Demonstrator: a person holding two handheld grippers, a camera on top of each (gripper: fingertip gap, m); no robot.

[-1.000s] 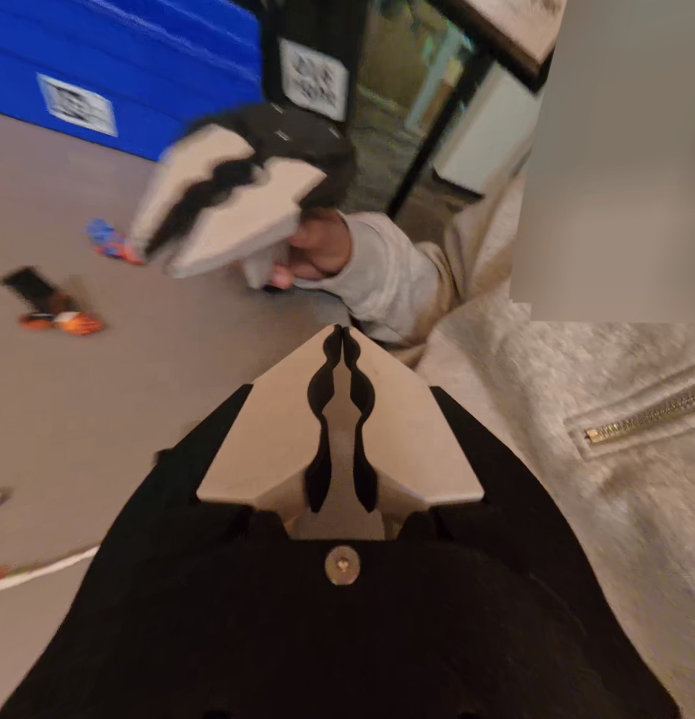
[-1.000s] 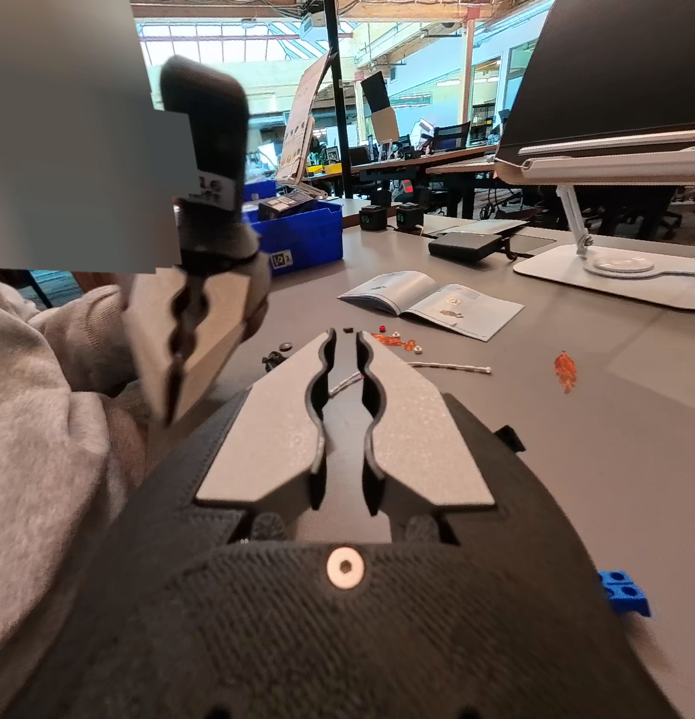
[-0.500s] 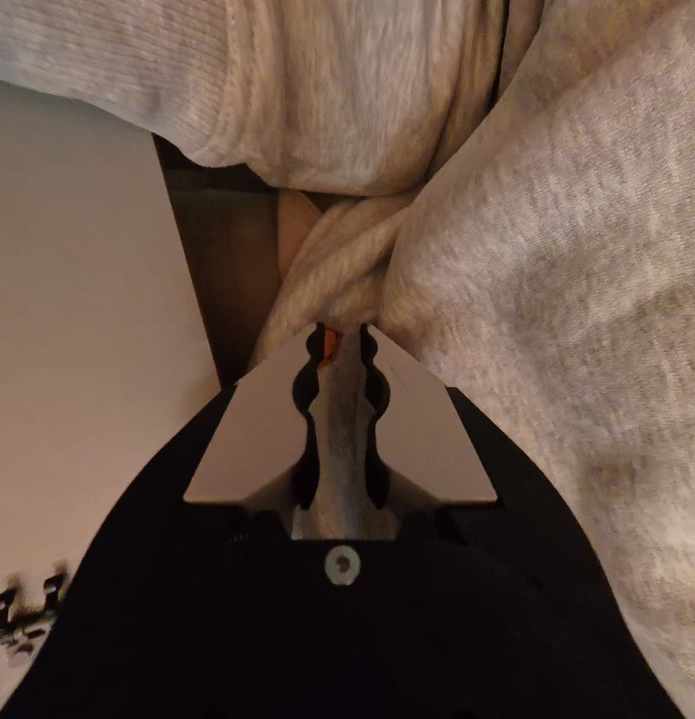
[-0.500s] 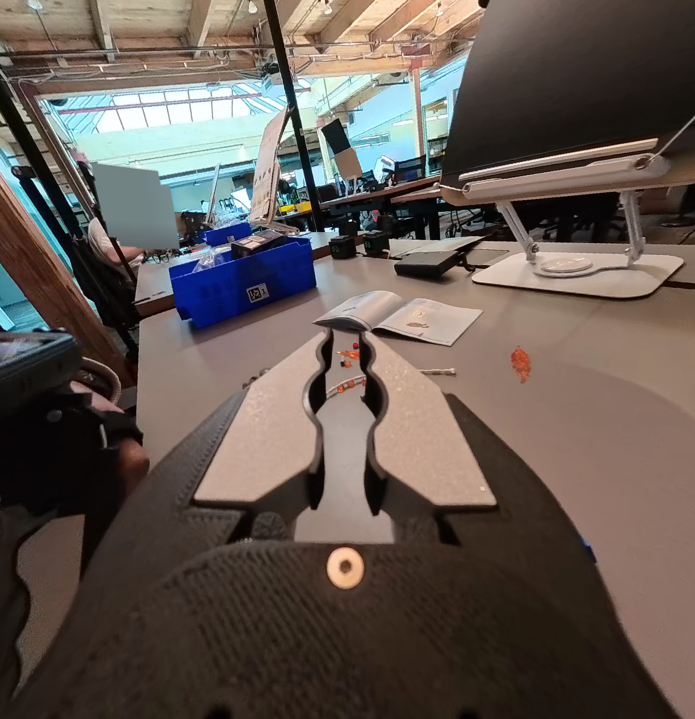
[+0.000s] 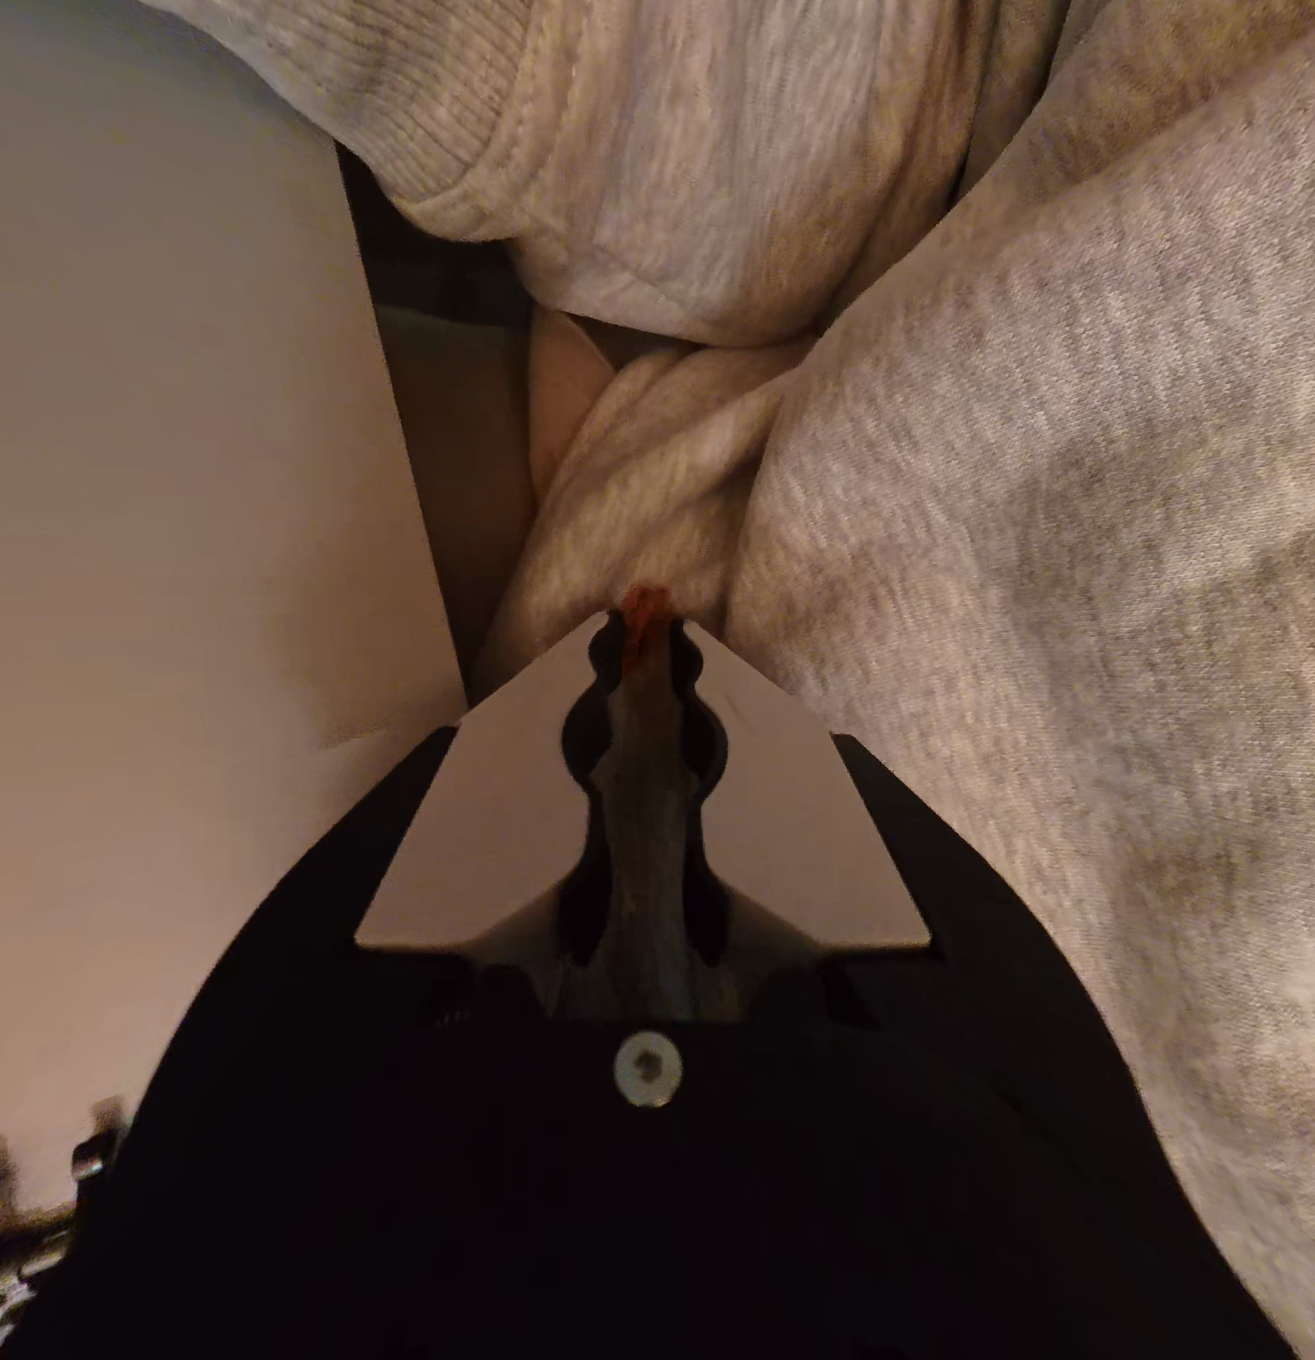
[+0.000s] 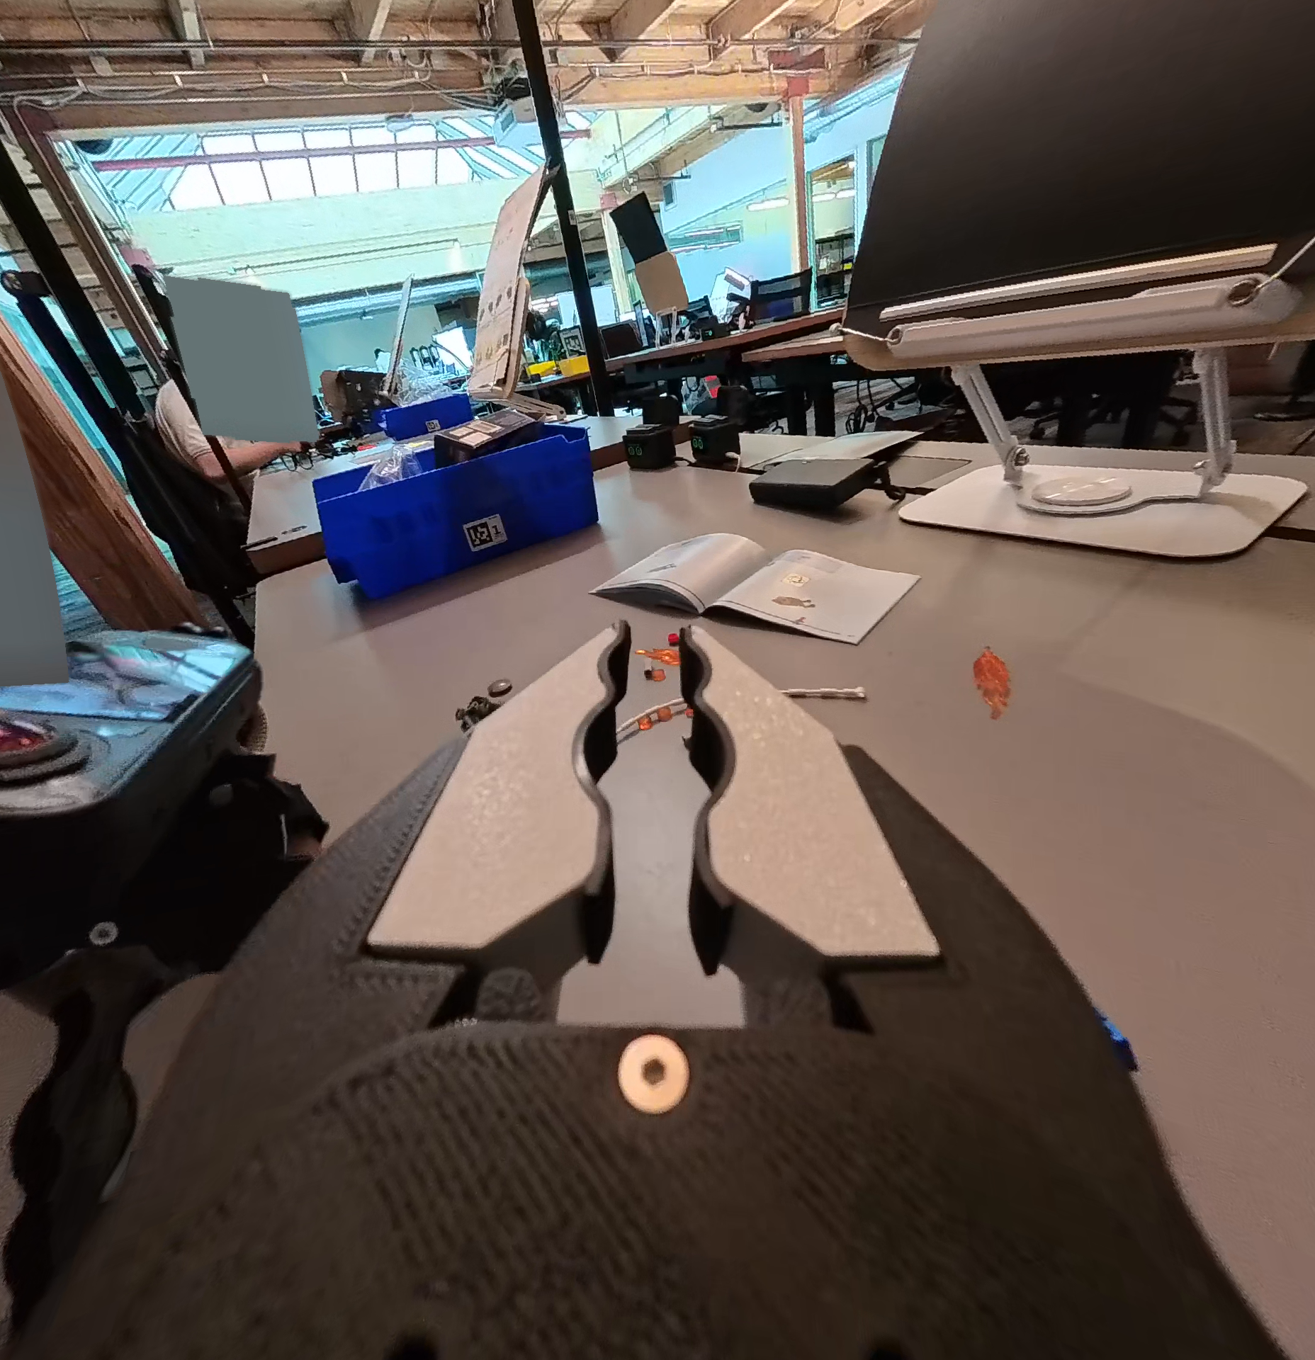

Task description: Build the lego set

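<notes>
In the left wrist view, the left gripper point(image 5: 643, 625) points into the folds of a grey sweatshirt point(image 5: 1008, 515) over a person's lap, its jaws set narrowly apart. A small orange lego piece point(image 5: 643, 614) sits right at the fingertips, lodged against the cloth at 12 o'clock; whether the tips actually pinch it cannot be told. The pale table edge point(image 5: 161, 441) fills the side from 8 to 11 o'clock, and a few small dark pieces point(image 5: 21, 1207) lie blurred at 8 o'clock.

In the right wrist view, the right gripper point(image 6: 654, 640) hovers low over the grey table point(image 6: 1081, 846) with a narrow gap between its fingers and nothing in it. At 9 o'clock, close by, the black body of the other handheld gripper point(image 6: 110, 743) shows, with a camera on it. Seen through the gap and just past the tips lie small orange and red lego pieces point(image 6: 658, 655). A thin light rod point(image 6: 824, 692) lies at 1 o'clock beside the tips, a transparent orange flame piece point(image 6: 992, 681) farther out at 2 o'clock, and dark little parts point(image 6: 485, 703) at 11 o'clock. Beyond, at 12 o'clock, an open instruction booklet point(image 6: 757, 585) lies flat. Farther at 11 o'clock stands a blue bin point(image 6: 456, 508); at 2 o'clock, a white laptop stand point(image 6: 1096, 500) bearing a dark screen.
</notes>
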